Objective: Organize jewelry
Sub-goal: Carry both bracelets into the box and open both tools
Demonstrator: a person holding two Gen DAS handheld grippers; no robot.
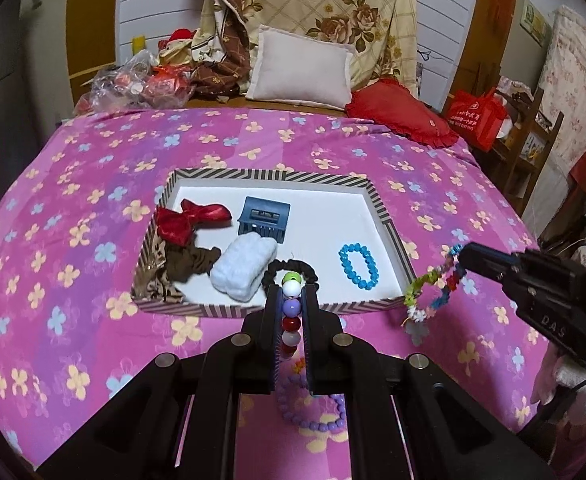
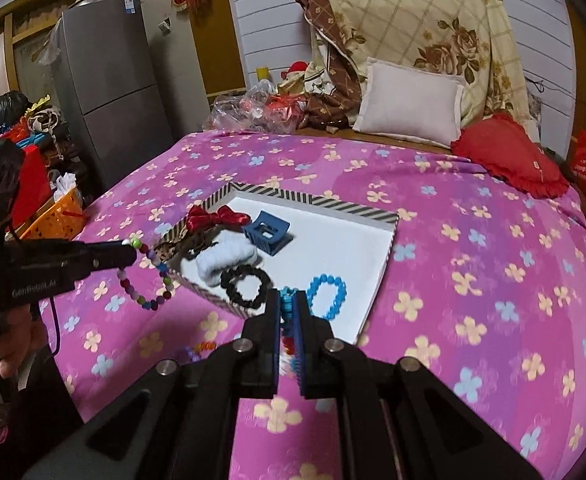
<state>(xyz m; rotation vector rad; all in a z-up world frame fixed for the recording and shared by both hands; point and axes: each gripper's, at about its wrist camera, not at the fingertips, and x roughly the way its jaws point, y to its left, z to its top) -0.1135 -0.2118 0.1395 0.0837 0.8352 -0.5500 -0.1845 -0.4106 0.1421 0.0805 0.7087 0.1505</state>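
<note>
Between the closed fingers of the left gripper [image 1: 291, 292] hangs a bracelet of large round beads [image 1: 291, 312], pinched near its top with the rest drooping in a loop toward the bedspread [image 1: 93, 184], just short of the near wall of the striped tray [image 1: 273, 176]. The right gripper [image 2: 287, 304], likewise closed, holds a second bracelet of small mixed-colour beads [image 1: 433, 284], which dangles just beside the tray's near right corner. Both strands look light and limp (they appear to be strung on elastic or cord), so they will likely swing and fold on release rather than keep a shape. Their round beads look smooth and could roll out of a shallow pinch. The safer hold is across the strand between two beads, as the left gripper seems to have it, not on the crown of one bead.

Inside the tray a blue bead bracelet [image 1: 358, 265] lies flat on the white floor toward the right, with open floor around it that could take the two held pieces. Left of it sit a black scrunchie [image 1: 293, 270], a white fluffy scrunchie [image 1: 243, 266], a blue claw clip [image 1: 264, 219], a red bow [image 1: 191, 220] and a leopard-print fabric piece [image 1: 165, 264]. A purple bead bracelet [image 1: 313, 416] lies on the bedspread under the left gripper, outside the tray.
</note>
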